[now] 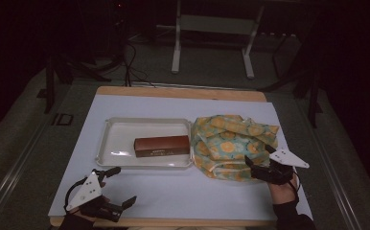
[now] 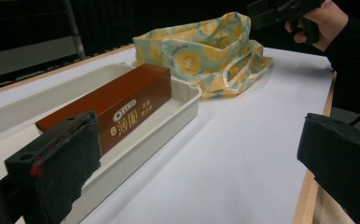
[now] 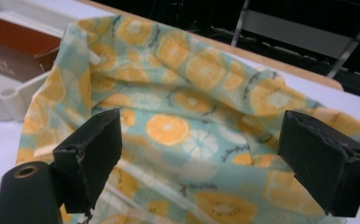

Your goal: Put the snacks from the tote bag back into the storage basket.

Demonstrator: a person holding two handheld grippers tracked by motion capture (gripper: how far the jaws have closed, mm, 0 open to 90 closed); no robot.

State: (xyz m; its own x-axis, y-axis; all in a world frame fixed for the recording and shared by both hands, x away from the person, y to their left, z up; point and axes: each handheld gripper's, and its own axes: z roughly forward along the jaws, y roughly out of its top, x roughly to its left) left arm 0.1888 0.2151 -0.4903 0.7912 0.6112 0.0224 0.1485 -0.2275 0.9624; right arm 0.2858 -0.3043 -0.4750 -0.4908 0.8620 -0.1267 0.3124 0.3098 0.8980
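Bag (image 1: 232, 146) of orange-print cloth lies crumpled on the table (image 1: 173, 191), touching the tray (image 1: 116, 136) that holds a brown box (image 1: 162, 145). My right gripper (image 1: 259, 162) hangs spread-jawed at its near edge, gripping nothing, apparently lined up to pinch the cloth. My left gripper (image 1: 118, 187) waits released, well apart.

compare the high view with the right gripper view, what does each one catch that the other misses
High view alone: the left hand-held gripper, jaws open, near the table's front edge, the whole white tray, and metal frame legs beyond the table.

Right gripper view alone: a close look between the right hand-held gripper's open jaws at the orange-slice print and folds of the patterned bag, with nothing gripped.

Shared: the bag, the brown box lying in the tray, and the right hand-held gripper itself at the bag's near edge.
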